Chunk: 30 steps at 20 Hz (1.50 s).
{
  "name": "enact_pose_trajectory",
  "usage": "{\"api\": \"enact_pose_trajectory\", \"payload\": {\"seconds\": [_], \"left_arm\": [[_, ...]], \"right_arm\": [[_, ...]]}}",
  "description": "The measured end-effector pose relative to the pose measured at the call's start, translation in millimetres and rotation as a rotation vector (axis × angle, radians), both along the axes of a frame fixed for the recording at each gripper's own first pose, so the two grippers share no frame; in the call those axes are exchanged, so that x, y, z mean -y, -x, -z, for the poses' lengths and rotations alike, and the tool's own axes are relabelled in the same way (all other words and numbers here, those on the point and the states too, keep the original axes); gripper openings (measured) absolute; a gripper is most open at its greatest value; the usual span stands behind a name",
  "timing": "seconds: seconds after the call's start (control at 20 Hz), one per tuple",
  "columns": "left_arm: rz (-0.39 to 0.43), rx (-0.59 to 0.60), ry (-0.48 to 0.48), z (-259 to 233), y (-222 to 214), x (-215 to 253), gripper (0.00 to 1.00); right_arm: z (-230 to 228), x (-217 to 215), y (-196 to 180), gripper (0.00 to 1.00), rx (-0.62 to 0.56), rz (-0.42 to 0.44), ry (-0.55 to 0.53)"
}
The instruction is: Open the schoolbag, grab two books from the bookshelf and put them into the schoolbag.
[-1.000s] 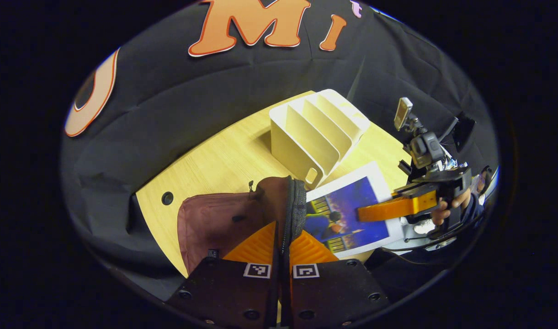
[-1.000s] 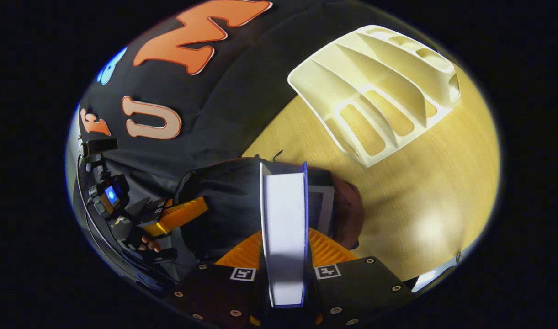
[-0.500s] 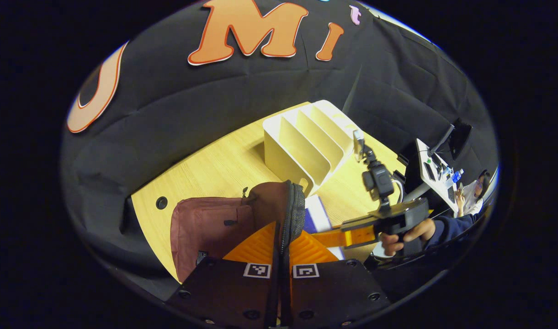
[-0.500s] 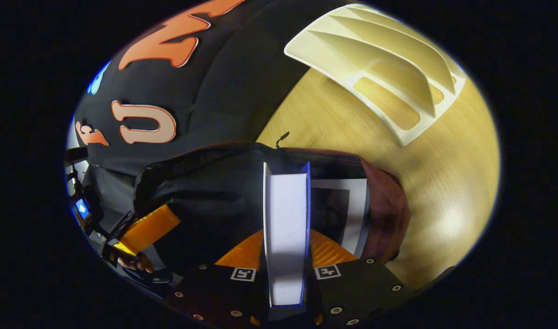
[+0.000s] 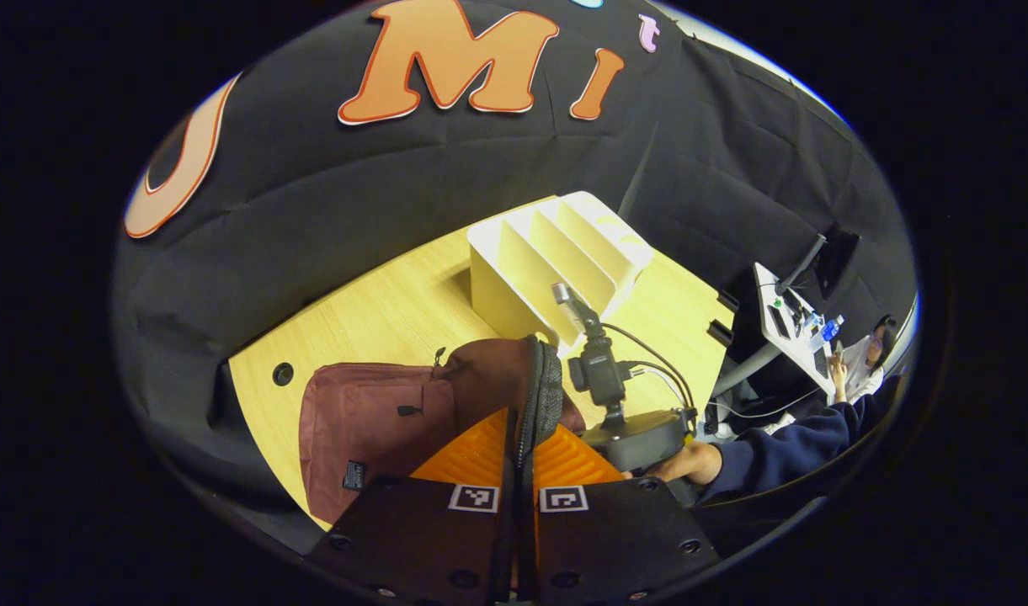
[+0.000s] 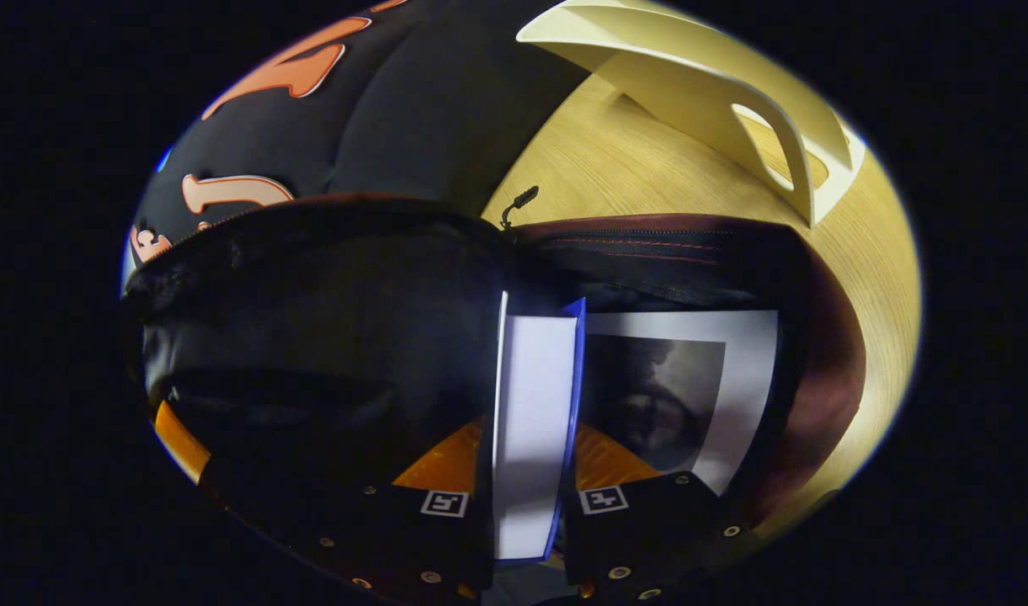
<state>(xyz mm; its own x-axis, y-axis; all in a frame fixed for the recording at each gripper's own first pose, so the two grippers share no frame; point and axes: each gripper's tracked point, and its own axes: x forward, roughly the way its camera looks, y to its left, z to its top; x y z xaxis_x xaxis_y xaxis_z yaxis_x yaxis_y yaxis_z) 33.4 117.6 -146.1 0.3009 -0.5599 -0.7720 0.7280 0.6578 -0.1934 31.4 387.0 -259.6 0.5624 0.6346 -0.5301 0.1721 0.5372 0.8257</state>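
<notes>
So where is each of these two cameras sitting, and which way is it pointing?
Left gripper view: rides the left gripper, shut on the schoolbag rim, facing the bookshelf; a hand and sleeve show.
Right gripper view: rides the right gripper, shut on a book, looking into the bag beside another book.
Shared: schoolbag, bookshelf, table.

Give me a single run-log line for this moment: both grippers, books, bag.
left gripper: shut on schoolbag rim | right gripper: shut on book, inside bag mouth | first book: in bag | bookshelf: empty
</notes>
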Motion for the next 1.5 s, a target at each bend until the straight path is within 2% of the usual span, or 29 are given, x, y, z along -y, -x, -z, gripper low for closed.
{"api": "enact_pose_trajectory", "payload": {"seconds": [0.1,0.2,0.3,0.45,0.6,0.65,0.7,0.95,1.05,1.1,1.15,1.2,1.3,1.35,1.4,1.45,1.5], "left_arm": [[-0.034,0.005,0.005,4.4,-11.2,-8.8,0.04],[-0.072,-0.016,0.022,10.9,-14.6,-13.7,0.04],[-0.089,-0.023,0.039,15.6,-13.0,-14.4,0.04],[-0.094,-0.022,0.02,23.2,-12.1,-9.0,0.04],[-0.113,-0.018,0.002,29.2,-10.5,1.5,0.04],[-0.128,-0.017,-0.009,32.5,-9.8,4.5,0.04],[-0.147,-0.015,-0.025,35.2,-10.1,7.2,0.04],[-0.219,-0.003,-0.092,50.3,-0.1,27.8,0.05],[-0.229,0.002,-0.131,61.7,8.1,34.6,0.15],[-0.236,0.003,-0.156,67.9,12.2,39.0,0.34],[-0.249,-0.005,-0.18,76.9,17.4,41.3,0.43],[-0.264,-0.013,-0.191,81.8,21.9,46.7,0.6],[-0.302,-0.024,-0.2,85.4,28.7,55.3,0.73],[-0.324,-0.02,-0.202,84.5,29.4,59.7,0.74],[-0.349,-0.006,-0.206,82.7,28.5,64.4,0.9],[-0.37,0.005,-0.21,80.3,31.0,70.4,1.0],[-0.392,0.022,-0.217,74.9,32.1,76.0,1.0]], "right_arm": [[3.1,13.1,1.3,0.39,-0.021,0.012,0.095],[1.9,27.7,2.5,0.54,-0.011,0.001,0.182],[-6.9,46.2,9.7,0.62,-0.01,-0.004,0.21],[-29.8,76.1,15.6,0.68,0.034,0.01,0.217],[-46.2,119.4,16.1,0.68,0.091,0.025,0.304],[-53.1,134.8,17.3,0.8,0.113,0.027,0.335],[-58.8,151.7,16.5,0.68,0.136,0.033,0.373],[-84.1,227.9,13.5,0.68,0.216,0.046,0.497],[-90.1,253.4,9.4,0.68,0.25,0.05,0.528],[-91.2,268.9,8.4,0.68,0.258,0.054,0.549],[-90.0,284.2,10.0,0.68,0.257,0.059,0.562],[-91.8,295.0,9.7,0.68,0.259,0.061,0.561],[-97.5,308.8,6.8,0.68,0.275,0.063,0.556],[-100.8,314.7,5.2,0.68,0.292,0.06,0.563],[-104.5,320.5,3.2,0.69,0.313,0.054,0.577],[-107.5,327.6,1.7,0.71,0.336,0.048,0.593],[-109.5,332.7,-1.6,0.77,0.353,0.05,0.607]]}}
